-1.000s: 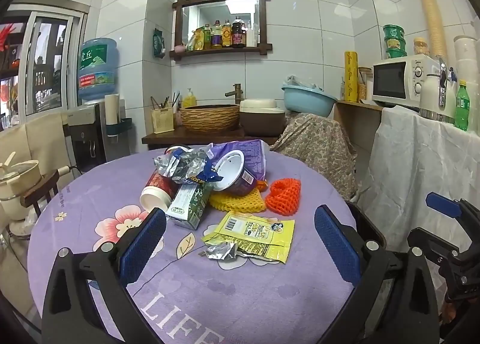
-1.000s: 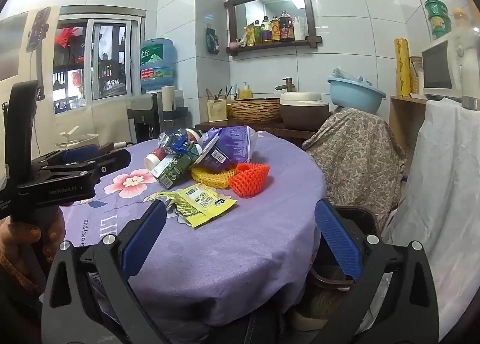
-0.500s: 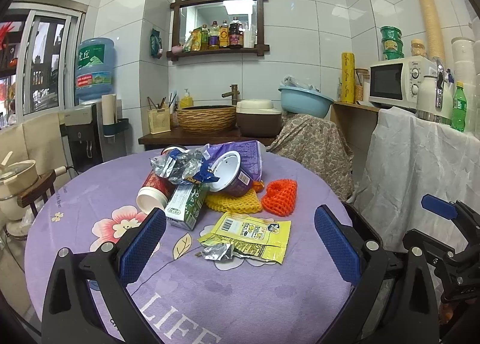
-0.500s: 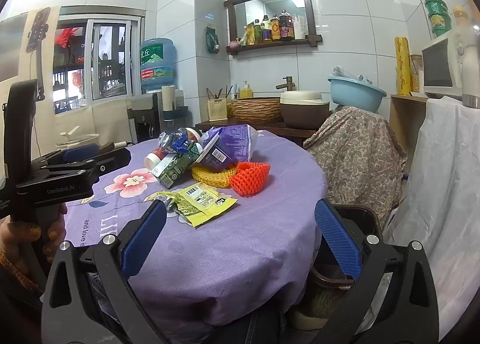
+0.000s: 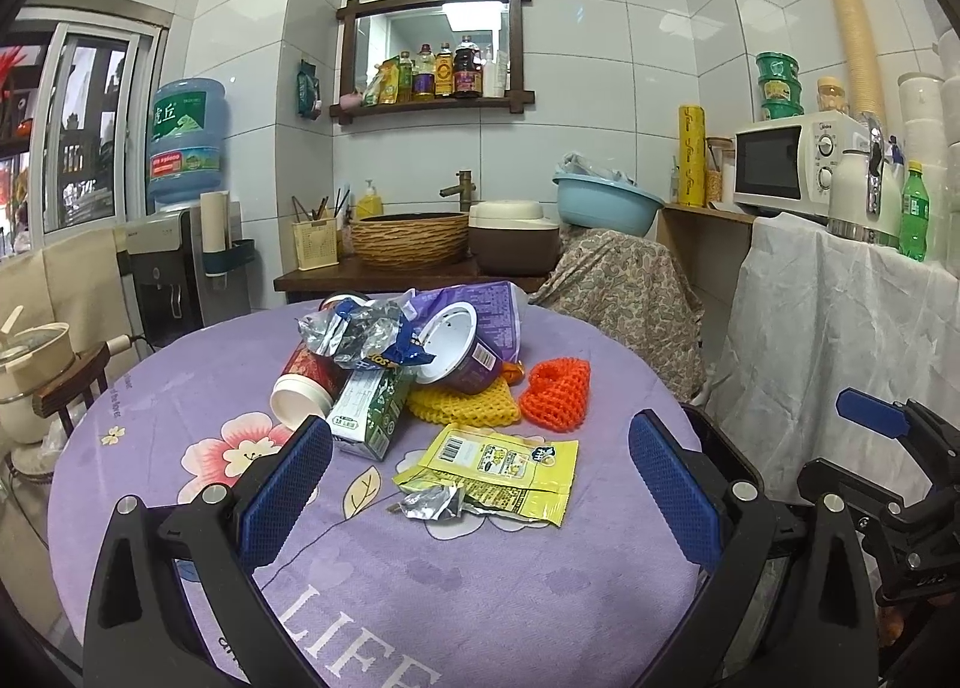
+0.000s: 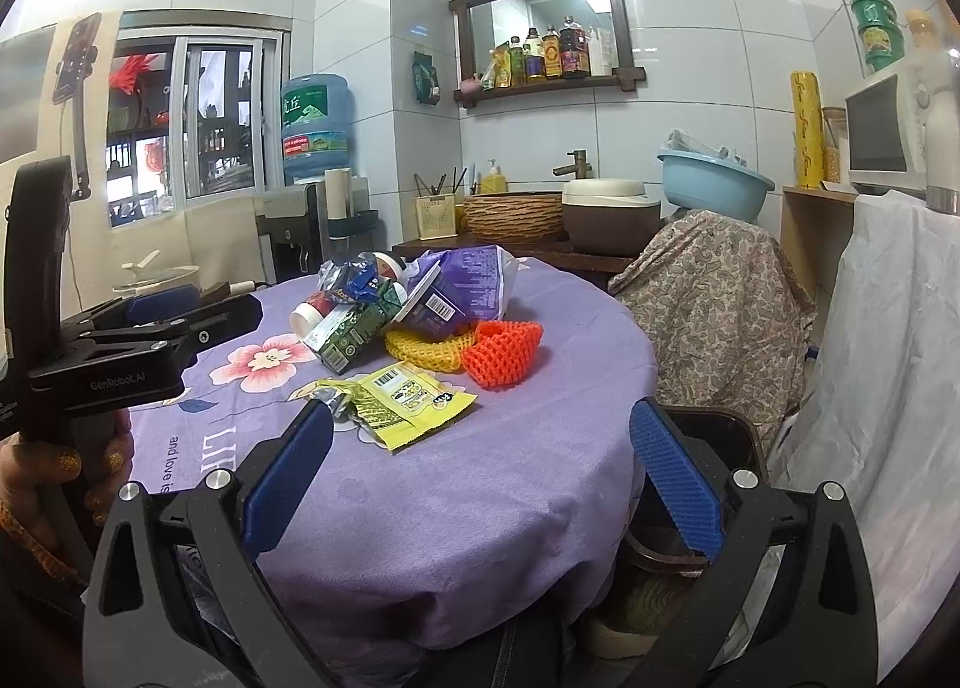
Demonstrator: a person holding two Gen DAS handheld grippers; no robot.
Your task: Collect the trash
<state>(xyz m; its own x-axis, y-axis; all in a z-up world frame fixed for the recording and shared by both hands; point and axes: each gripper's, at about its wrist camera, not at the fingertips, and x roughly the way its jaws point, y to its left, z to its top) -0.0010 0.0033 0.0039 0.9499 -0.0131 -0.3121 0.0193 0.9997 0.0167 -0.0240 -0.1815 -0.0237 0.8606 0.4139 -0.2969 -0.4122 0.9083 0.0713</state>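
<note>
Trash (image 5: 420,376) — crinkled foil, netted foam; heaped

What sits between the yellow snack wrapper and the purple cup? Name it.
In the left wrist view, the yellow foam net lies between the yellow snack wrapper and the purple cup, which rests on the net's far edge.

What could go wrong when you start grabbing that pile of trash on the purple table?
The pile is stacked loosely: pulling the green carton could topple the purple cup leaning above it. The flat yellow wrapper may slip from the jaws or bunch the tablecloth. The orange foam net lies toward the table's edge and could be knocked off.
</note>
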